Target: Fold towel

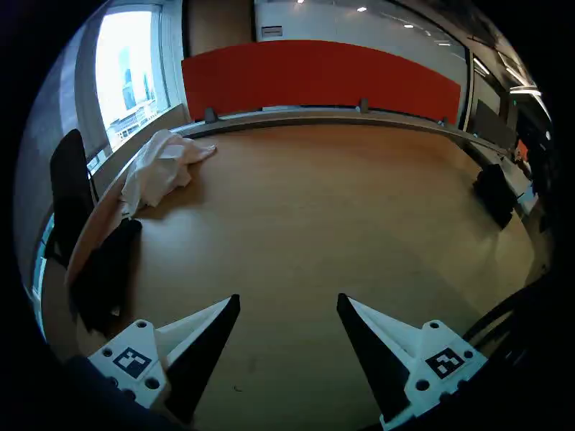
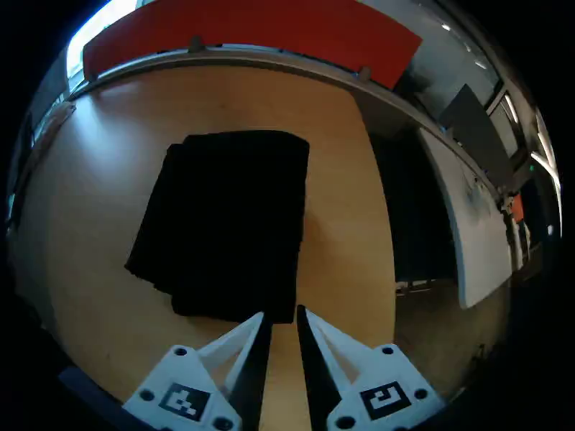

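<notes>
A: A pale wooden desk is filling both views. A red partition is running along its far edge, and a bright window is glowing in the upper left of the left gripper view. Where are the towels lying?

B: A black towel is lying in the middle of the right gripper view, looking folded into a flat rectangle. A white towel is sitting crumpled in the upper left of the left gripper view, near the desk's far corner. A dark cloth is hanging at the left edge, just below it.

A: What are the grippers doing?

B: The left gripper is hovering over bare wood with its fingers spread wide, gripping nothing. The right gripper is pointing at the black towel's near edge, with only a slim gap between its fingers. Nothing is showing in that gap. Whether a tip is brushing the cloth cannot be told.

A: What could be going wrong from here?

B: The right gripper's tips are sitting so close to the folded edge that a careless move is likely to snag the top layer and pull the fold open. The white towel is bunched near the desk's edge, so a one-sided tug risks sliding it off. A pinch into the heap could also take several layers instead of one corner.
</notes>
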`<state>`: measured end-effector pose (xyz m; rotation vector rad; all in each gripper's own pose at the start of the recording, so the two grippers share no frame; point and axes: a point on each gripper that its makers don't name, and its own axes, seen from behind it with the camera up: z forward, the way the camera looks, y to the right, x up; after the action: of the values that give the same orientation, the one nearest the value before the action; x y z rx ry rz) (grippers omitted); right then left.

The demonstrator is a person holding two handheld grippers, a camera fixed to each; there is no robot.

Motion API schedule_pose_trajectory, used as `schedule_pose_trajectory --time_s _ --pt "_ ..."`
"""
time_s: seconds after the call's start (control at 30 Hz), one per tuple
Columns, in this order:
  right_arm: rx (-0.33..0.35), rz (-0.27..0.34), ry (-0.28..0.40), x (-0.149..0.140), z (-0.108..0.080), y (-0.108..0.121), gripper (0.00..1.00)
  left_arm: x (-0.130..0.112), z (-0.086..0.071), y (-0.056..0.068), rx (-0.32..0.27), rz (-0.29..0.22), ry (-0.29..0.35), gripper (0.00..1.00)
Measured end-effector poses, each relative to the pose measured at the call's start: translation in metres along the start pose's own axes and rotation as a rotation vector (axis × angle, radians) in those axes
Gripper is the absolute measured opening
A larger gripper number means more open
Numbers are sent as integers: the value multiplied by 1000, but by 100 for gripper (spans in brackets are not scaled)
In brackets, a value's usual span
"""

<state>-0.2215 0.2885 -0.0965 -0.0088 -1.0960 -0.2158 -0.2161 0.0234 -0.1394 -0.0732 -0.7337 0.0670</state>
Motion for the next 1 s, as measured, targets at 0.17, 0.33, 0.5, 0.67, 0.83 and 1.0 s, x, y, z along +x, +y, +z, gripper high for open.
schedule_pose_trajectory --time_s 0.17,0.33,0.5,0.67,0.83,1.0 --pt "5 12 26 1 -4 -4 81 0 0 1 -1 0 2 100" --pt "-1 35 55 4 -7 -5 100 1 0 1 -3 -3 5 100" --pt "-1 55 75 8 -10 -7 100 2 0 1 -5 -5 9 100" --pt "2 75 102 15 -14 -10 100 3 0 1 -4 -12 12 100" --pt "3 106 148 24 -18 -14 100 3 0 0 -3 -25 15 100" --pt "0 135 195 33 -23 -19 100 3 0 1 -1 -34 15 100"
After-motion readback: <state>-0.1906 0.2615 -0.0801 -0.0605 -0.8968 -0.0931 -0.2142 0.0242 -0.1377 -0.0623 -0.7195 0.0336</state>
